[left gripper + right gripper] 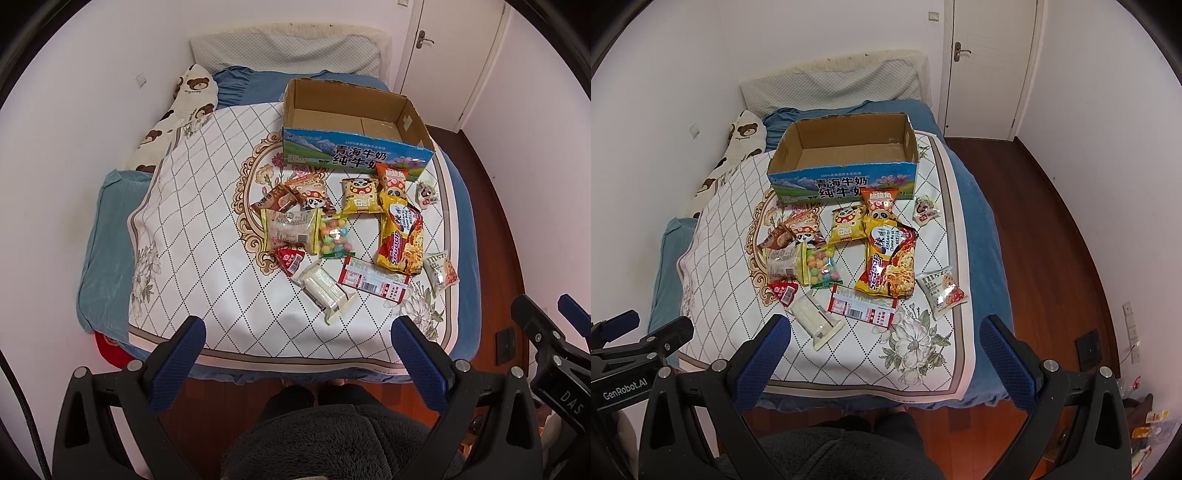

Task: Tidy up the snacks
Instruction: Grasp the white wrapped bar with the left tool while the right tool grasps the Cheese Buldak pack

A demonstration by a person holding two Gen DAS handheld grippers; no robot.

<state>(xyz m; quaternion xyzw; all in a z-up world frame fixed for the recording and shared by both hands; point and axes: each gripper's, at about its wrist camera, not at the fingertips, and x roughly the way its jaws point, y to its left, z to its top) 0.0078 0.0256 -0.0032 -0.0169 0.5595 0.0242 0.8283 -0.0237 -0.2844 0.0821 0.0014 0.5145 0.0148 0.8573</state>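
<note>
Several snack packets lie on a patterned cloth on the bed. Among them are a yellow-red noodle packet (400, 240) (890, 264), a bag of coloured candy balls (334, 236) (823, 269), a white wrapped bar (325, 290) (816, 319) and a red-white flat pack (375, 282) (864, 308). Behind them stands an empty open cardboard milk box (354, 151) (846, 181). My left gripper (299, 332) is open and empty, held above the bed's near edge. My right gripper (886, 328) is open and empty, also short of the snacks.
The bed (975, 206) fills the room's left side against a white wall, with pillows (284, 51) at the far end. Wooden floor (1045, 229) runs along the right, with a closed door (990, 62) behind. The person's legs in dark fleece (325, 439) are below the grippers.
</note>
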